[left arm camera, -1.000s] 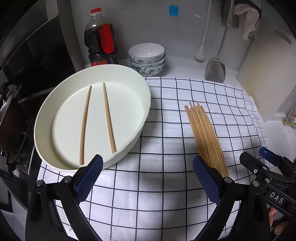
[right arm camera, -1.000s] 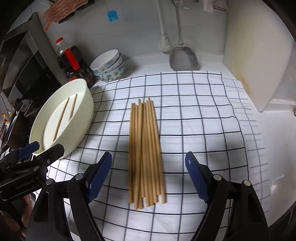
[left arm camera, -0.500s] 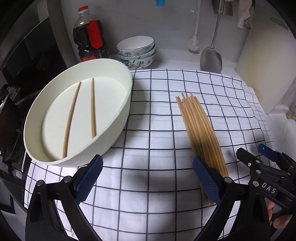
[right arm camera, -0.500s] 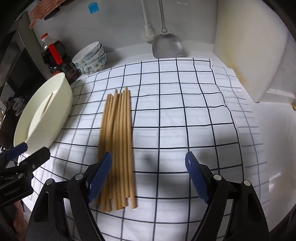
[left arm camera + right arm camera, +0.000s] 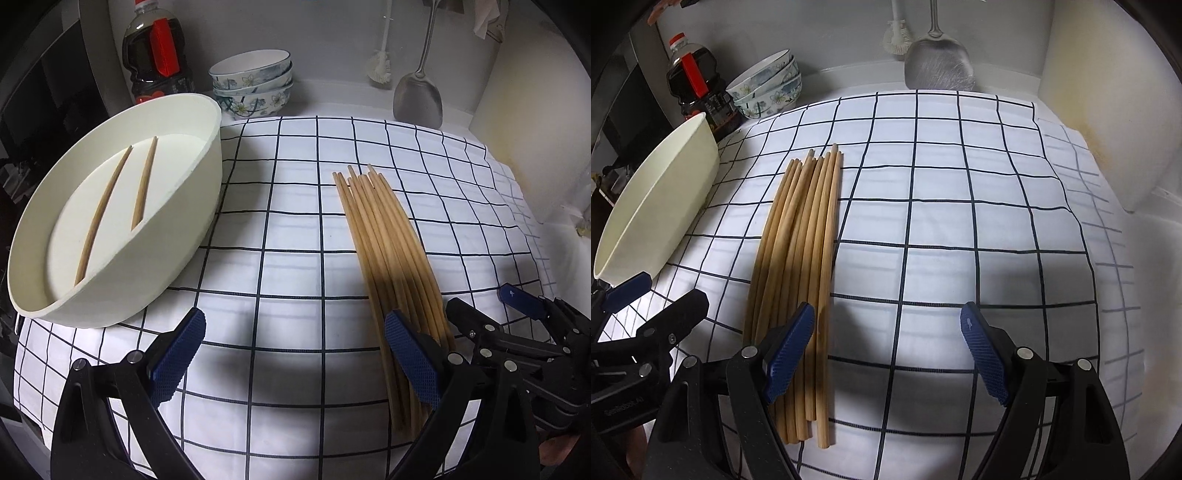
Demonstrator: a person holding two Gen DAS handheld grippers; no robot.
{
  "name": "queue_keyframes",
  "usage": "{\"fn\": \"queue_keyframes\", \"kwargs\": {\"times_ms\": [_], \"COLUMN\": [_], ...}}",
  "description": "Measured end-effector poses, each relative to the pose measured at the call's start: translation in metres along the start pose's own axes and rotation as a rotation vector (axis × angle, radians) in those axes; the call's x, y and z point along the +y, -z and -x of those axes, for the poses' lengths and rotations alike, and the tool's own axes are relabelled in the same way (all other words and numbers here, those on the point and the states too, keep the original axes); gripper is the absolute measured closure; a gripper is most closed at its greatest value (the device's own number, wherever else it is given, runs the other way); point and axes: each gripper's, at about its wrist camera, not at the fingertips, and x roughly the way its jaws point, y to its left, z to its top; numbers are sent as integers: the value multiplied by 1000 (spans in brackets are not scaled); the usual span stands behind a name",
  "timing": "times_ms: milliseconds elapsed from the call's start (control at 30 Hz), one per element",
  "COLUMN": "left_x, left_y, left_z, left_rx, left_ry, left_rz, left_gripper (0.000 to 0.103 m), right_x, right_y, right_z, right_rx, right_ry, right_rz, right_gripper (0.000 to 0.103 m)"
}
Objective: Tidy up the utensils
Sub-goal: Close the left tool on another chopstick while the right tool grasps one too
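A bundle of several wooden chopsticks (image 5: 388, 251) lies on the checked cloth (image 5: 295, 221). Two more chopsticks (image 5: 142, 192) lie side by side in the cream oval dish (image 5: 210, 173) at the left. My left gripper (image 5: 291, 347) hangs open low over the cloth, its right finger over the near end of the bundle. In the right wrist view the bundle (image 5: 801, 240) runs under the left finger of my right gripper (image 5: 886, 332). That gripper is open too, and the outermost stick lies just inside its gap. The dish (image 5: 665, 192) stands left of the bundle.
A dark sauce bottle (image 5: 159, 59), stacked flowered bowls (image 5: 255, 85), a dish brush (image 5: 380, 66) and a metal spatula (image 5: 417, 99) line the back wall. A pale board (image 5: 524, 110) leans at the right. The cloth's right part (image 5: 979, 221) is bare.
Both grippers have come down closer to the cloth. In the right wrist view the bundle has slid from the middle of the gap to under the left finger. Jaw widths are unchanged.
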Motion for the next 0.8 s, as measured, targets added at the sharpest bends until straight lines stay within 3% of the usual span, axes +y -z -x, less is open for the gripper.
{"fn": "queue_keyframes", "kwargs": {"times_ms": [800], "left_x": [-6], "left_y": [0], "left_z": [-18], "left_rx": [11], "left_ry": [-7], "left_rz": [-2], "left_gripper": [7], "right_x": [-5], "right_y": [-4], "right_z": [-9], "right_rx": [-39], "right_ry": [52], "right_rz": [90], "right_gripper": [26]}}
